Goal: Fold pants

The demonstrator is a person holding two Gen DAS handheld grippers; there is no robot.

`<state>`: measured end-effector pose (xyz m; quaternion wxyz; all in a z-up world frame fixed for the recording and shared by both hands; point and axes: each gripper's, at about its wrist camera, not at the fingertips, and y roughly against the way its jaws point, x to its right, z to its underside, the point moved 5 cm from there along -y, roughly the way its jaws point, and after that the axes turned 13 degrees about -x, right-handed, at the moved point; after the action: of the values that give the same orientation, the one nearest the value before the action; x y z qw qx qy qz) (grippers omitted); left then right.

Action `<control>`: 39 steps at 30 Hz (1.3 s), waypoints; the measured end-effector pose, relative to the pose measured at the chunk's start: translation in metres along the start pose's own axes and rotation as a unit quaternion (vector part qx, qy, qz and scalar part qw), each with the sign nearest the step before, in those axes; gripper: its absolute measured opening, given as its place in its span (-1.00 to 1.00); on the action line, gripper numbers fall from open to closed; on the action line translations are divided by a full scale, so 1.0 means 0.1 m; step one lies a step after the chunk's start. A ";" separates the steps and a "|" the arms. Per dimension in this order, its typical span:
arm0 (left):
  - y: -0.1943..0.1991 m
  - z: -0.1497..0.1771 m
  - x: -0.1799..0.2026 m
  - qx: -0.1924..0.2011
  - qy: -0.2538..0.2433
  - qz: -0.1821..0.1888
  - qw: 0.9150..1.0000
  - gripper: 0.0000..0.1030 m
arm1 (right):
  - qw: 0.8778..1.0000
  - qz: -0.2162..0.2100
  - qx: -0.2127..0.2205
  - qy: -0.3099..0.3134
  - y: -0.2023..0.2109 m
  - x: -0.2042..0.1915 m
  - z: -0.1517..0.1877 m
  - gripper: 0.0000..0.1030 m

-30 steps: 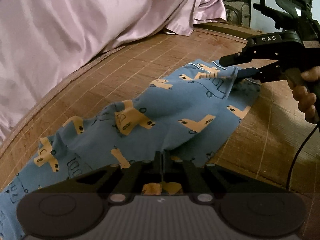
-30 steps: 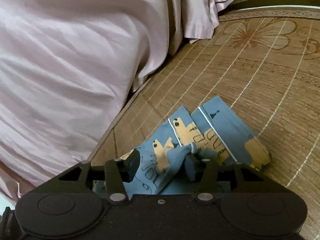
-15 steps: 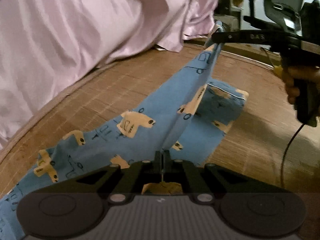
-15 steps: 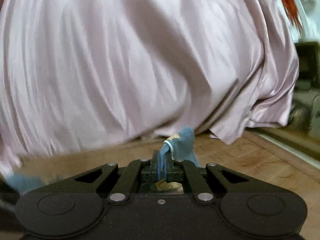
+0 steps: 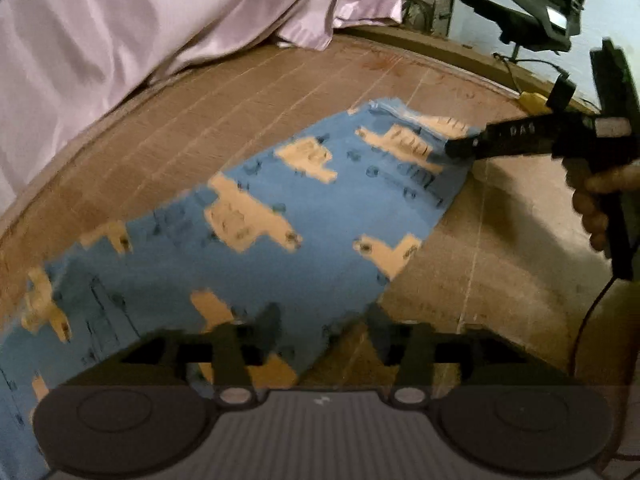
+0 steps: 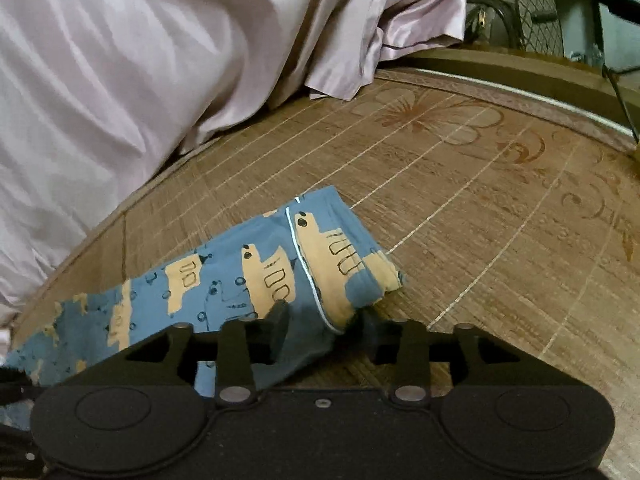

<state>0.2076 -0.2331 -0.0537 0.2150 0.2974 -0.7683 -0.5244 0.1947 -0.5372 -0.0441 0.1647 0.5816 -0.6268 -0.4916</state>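
Although the left wrist view is smeared with motion blur, the blue pants [image 5: 280, 224] with their yellow vehicle print can be made out lying flat on the woven bamboo mat [image 5: 248, 104], running from the lower left edge of the frame up to the cuffs at centre right. Their lower left part is cut off by the frame and partly hidden behind the left gripper [image 5: 322, 326]. That gripper's jaws stand wide apart and hold nothing; the near edge of the cloth passes between and under them, and whether the fingers [image 5: 270, 322] touch it cannot be told through the blur.

At the far end of the pants, the right gripper [image 5: 460, 148] reaches in from the right, held by a hand [image 5: 600, 204] of which only a few fingers show. From this side its tip overlaps the cuff corner, and the gap between the jaws is hidden.

The right wrist view is sharper. Here the right gripper [image 6: 322, 326] also has its jaws spread wide, with the cuff end of the pants [image 6: 256, 272] lying on the mat [image 6: 460, 208] between and just ahead of them, a white-piped hem showing. The cloth beneath the gripper body is hidden.

A pale pink sheet [image 6: 140, 60] bunches along the mat's far left side, and a dark office chair [image 5: 540, 4] sits half cut off at the top right.
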 end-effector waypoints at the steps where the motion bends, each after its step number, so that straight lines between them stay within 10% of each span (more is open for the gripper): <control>1: 0.03 -0.09 -0.01 -0.007 -0.008 -0.002 1.000 0.21 | 1.000 -0.009 -0.002 -0.001 0.00 0.02 0.00 -0.12; 8: -0.01 -0.84 0.09 -0.183 -0.108 -0.087 0.973 0.46 | 0.997 -0.055 -0.015 0.045 -0.06 0.03 -0.02 0.38; 11: -0.02 -1.27 0.19 -0.142 -0.150 -0.068 0.976 0.82 | 0.996 -0.071 -0.023 0.048 -0.07 0.07 -0.09 0.64; 15: -0.29 -1.90 0.35 -0.047 -0.185 -0.017 0.981 0.67 | 0.996 -0.069 -0.029 0.051 -0.03 0.18 -0.15 0.64; 22: -0.73 -2.25 0.53 -0.041 -0.201 0.104 0.973 0.26 | 0.989 -0.048 -0.025 0.138 0.01 0.18 -0.19 -0.14; 30: -0.99 -2.30 0.47 -0.070 -0.173 0.113 0.976 0.16 | 0.989 -0.063 -0.038 0.125 -0.03 0.29 -0.18 -0.38; 39: -1.11 -2.34 0.47 -0.103 -0.142 0.086 0.981 -0.69 | 0.988 -0.048 -0.032 0.145 -0.04 0.23 -0.16 -0.69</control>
<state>0.3492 -0.4536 -0.0726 0.1777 0.1292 -0.7554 -0.6173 0.2030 -0.5641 -0.0487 0.2481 0.6709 -0.5515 -0.4292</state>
